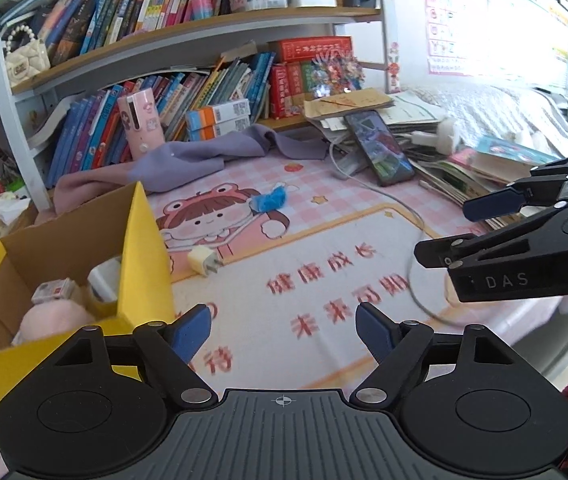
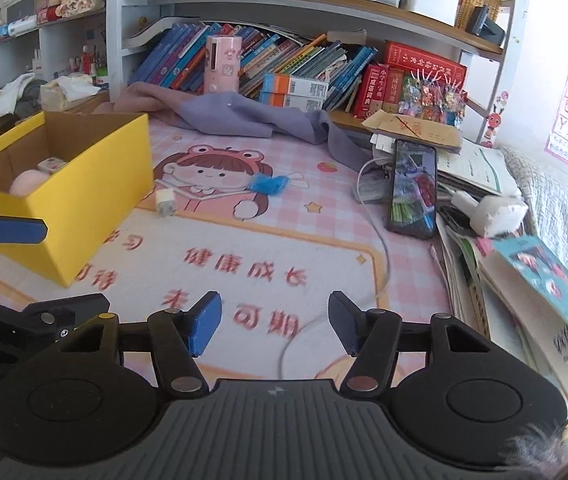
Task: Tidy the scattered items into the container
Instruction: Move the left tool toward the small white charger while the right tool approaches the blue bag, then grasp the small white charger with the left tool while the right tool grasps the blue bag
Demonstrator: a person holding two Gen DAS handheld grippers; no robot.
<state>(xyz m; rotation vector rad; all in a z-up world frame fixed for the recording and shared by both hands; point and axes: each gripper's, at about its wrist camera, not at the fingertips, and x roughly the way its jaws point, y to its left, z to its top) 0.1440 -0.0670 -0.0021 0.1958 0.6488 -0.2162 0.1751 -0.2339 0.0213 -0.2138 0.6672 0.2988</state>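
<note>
Loose items left: small cream-white plug-in charger cube (image 1: 202, 261), lying on its side on the pink cartoon-print mat (image 1: 324, 240) covering the worktop, just right of the yellow cardboard box (image 1: 145, 256); prongs look to point right, away from the box. Fluffy blue tuft (image 1: 269, 200) sits farther back and a bit right, well apart from the box.

Box already holds a pink plush ball (image 1: 49, 320), a small white printed carton (image 1: 52, 291) and something white I can't identify.

Left tool (image 1: 283, 334): wide, nothing between the blue pads, hovering near the box's near corner. Right tool (image 2: 275, 322): also wide, empty, over the mat's near centre.

Key relation: the charger lies ahead and slightly left of the left tool, ahead and further left of the right one. Left hand looks nearer, my pick for the grab. Its long axis seems to run left-right, so closing across the short sides should fit.

Beyond: black smartphone (image 1: 380, 148) propped on a paper stack at right, white cable (image 1: 412, 216) trailing from it; lilac cloth (image 1: 187, 160) bunched at the far edge under the bookshelf (image 1: 211, 24).
</note>
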